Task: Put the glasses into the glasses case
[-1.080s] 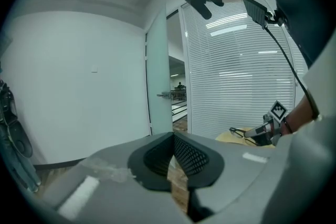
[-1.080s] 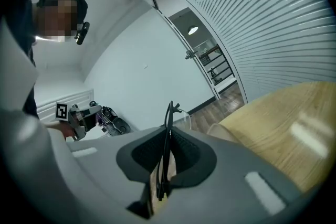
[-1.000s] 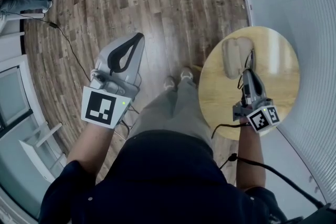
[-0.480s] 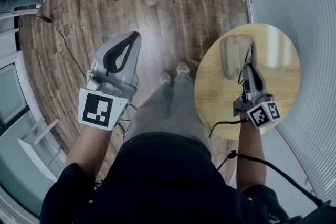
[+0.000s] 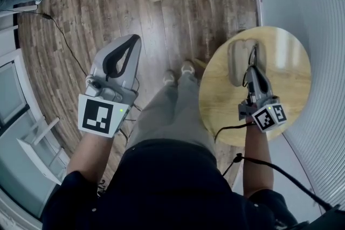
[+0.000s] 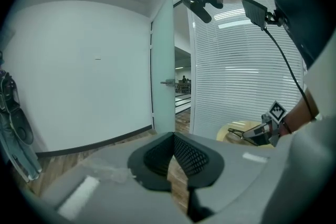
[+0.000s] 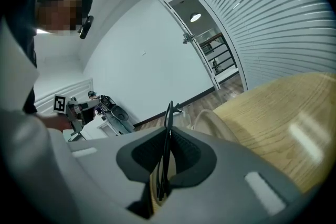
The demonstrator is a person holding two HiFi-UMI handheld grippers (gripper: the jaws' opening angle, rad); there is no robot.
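Observation:
My right gripper hangs over the round wooden table, shut on the thin black glasses. They stand edge-on between its pads, the frame poking out past the tips. Just beyond them lies the beige glasses case, which shows behind the jaws in the right gripper view. My left gripper floats over the wooden floor, well left of the table, shut with nothing in it; its black pads meet at the tips. The left gripper view catches the right gripper across the room.
The person's legs and shoes stand between the two grippers. A wall of white blinds curves round the table's right side. A black cable trails over the floor at left, near a white shelf.
Both grippers have sunk a little; the left one has slid toward the lower left of the head view. The glasses stay clamped in the right gripper above the case.

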